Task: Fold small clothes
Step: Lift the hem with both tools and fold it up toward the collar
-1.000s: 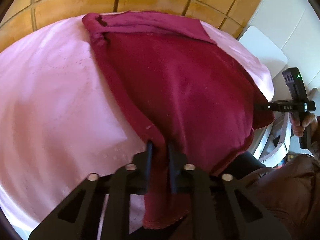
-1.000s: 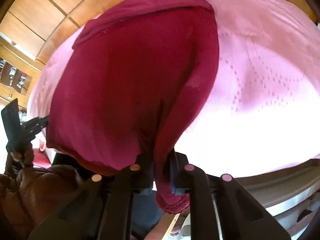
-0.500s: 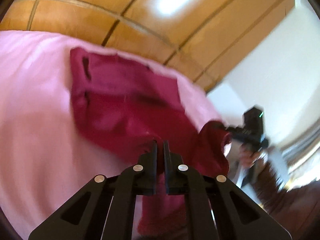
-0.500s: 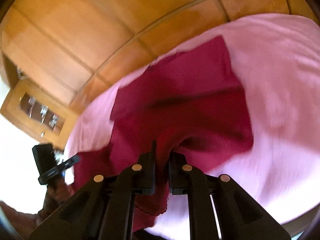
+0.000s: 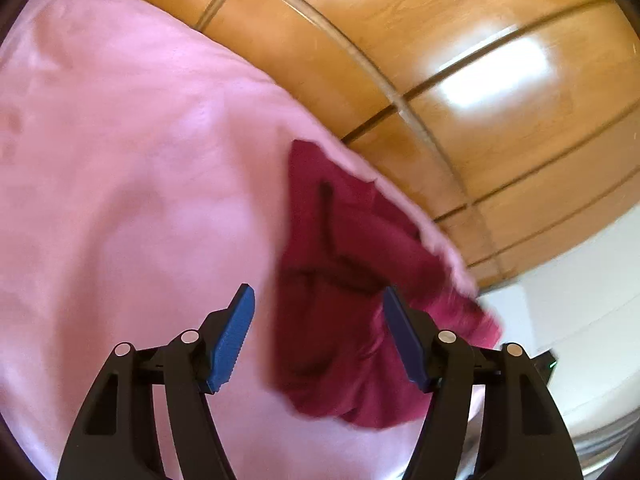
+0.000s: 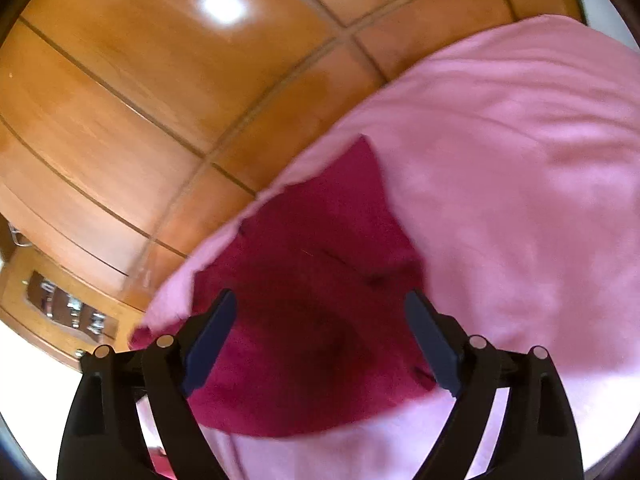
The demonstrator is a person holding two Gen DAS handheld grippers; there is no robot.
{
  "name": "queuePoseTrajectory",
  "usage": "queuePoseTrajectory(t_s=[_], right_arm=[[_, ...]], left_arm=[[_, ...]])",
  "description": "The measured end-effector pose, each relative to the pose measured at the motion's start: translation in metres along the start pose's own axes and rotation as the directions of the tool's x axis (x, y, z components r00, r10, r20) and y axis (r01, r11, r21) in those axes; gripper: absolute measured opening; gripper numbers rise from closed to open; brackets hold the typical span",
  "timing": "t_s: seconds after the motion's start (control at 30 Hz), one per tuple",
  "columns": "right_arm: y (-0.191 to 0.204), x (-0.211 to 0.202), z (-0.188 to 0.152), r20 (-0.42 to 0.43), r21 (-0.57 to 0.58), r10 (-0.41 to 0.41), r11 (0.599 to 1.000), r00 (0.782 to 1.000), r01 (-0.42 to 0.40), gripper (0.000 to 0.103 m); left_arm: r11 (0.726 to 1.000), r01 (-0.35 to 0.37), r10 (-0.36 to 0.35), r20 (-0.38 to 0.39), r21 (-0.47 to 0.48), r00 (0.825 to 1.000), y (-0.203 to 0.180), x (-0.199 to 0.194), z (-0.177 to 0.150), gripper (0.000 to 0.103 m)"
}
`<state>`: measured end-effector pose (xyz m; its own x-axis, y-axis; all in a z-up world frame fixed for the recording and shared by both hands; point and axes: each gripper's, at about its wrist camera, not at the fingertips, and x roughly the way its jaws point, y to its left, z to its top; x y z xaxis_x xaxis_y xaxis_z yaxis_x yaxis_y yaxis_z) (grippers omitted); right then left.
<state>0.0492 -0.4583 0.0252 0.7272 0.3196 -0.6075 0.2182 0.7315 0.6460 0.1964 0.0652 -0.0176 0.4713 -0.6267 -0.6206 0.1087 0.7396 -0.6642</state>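
Two close wrist views angled down, sharing maroon garment [image 5: 344, 312] on pink bedspread [image 6: 520, 184].

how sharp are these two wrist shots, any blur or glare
Left wrist view: dark red garment smeared by motion blur, white glare patches on the wooden panels. Right wrist view: softer blur on the pink cover, one bright glare spot on the wood; fisheye bends panel seams in both.

The pink bedspread [image 5: 120, 200] lies bare and flat over most of the bed, open for a hand to cross. Only the dark red garment [image 5: 340, 300] lies on it near the far edge. Just beyond that edge the wooden wardrobe [image 6: 140, 100] closes off the way.
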Motion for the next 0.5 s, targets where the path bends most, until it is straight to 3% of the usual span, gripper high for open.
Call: queuePoseTrajectory(t_s=[0.13, 0.27, 0.33, 0.4, 0.43, 0.47, 0.5], right_arm=[[-0.015, 0.000, -0.029, -0.051, -0.056, -0.103, 0.993, 0.993, 0.100, 0.086], [-0.013, 0.020, -0.040, -0.060, -0.139, -0.185, 0.975, 0.981, 0.176, 0.079], [-0.009, 0.034, -0.039, -0.066, -0.181, -0.211, 0.964, 0.975, 0.196, 0.069], [-0.006, 0.055, -0.038, -0.112, -0.223, -0.240, 0.952, 0.964, 0.211, 0.040], [-0.005, 0.061, -0.037, -0.126, -0.236, -0.261, 0.945, 0.957, 0.226, 0.034], [-0.003, 0.062, -0.037, -0.130, -0.246, -0.266, 0.942, 0.955, 0.229, 0.031], [-0.002, 0.060, -0.037, -0.132, -0.243, -0.258, 0.945, 0.957, 0.221, 0.025]], left_arm=[[0.987, -0.067, 0.073, -0.042, 0.144, 0.996, 0.008, 0.004, -0.030, 0.065], [0.951, -0.051, 0.082, -0.088, 0.304, 0.993, -0.013, 0.024, -0.058, 0.065], [0.905, -0.045, 0.095, -0.099, 0.423, 0.991, -0.033, 0.039, -0.070, 0.065], [0.876, -0.050, 0.116, -0.110, 0.479, 0.987, -0.043, 0.055, -0.077, 0.063], [0.869, -0.055, 0.131, -0.123, 0.492, 0.984, -0.044, 0.063, -0.079, 0.053], [0.868, -0.058, 0.142, -0.135, 0.493, 0.981, -0.043, 0.069, -0.079, 0.034], [0.878, -0.055, 0.141, -0.147, 0.476, 0.979, -0.041, 0.072, -0.078, 0.029]])
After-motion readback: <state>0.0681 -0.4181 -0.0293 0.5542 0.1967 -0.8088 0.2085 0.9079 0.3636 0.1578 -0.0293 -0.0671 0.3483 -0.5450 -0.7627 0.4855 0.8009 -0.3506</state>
